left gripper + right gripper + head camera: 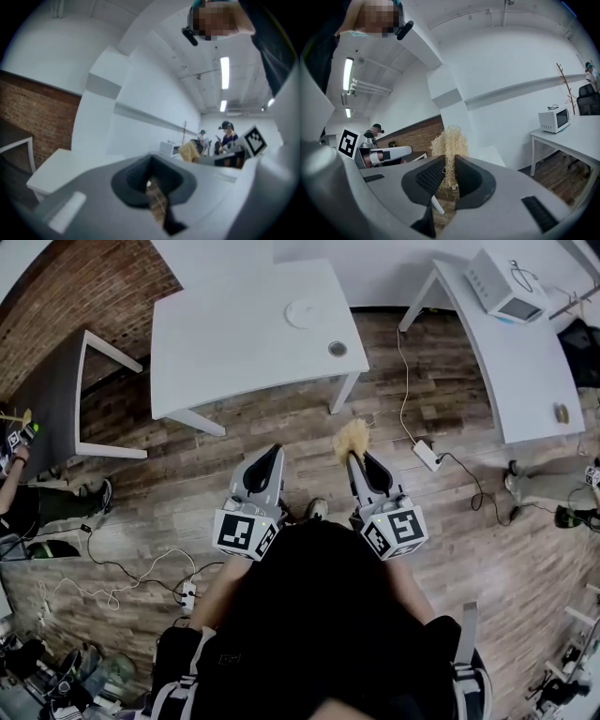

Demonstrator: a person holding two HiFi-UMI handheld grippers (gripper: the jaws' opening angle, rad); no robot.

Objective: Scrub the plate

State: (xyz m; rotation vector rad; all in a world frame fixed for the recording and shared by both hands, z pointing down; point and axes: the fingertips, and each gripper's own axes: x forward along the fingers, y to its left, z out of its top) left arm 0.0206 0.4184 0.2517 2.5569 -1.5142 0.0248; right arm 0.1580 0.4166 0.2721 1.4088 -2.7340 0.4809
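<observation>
A white round plate (302, 312) lies on the white table (234, 334) far ahead of me, well out of reach of both grippers. My right gripper (352, 460) (449, 174) is shut on a straw-coloured fibre scrubber (351, 440) (449, 147), whose tuft sticks out past the jaw tips. My left gripper (273, 453) (151, 177) is shut with nothing in it. Both are held over the wooden floor, close to my body. The left gripper view catches the scrubber (189, 152) off to the right.
A small grey round disc (337, 349) sits near the white table's right edge. A second white table (525, 362) at the right carries a microwave (506, 287). A dark table (56, 399) stands left. A power strip (427, 455) and cables lie on the floor.
</observation>
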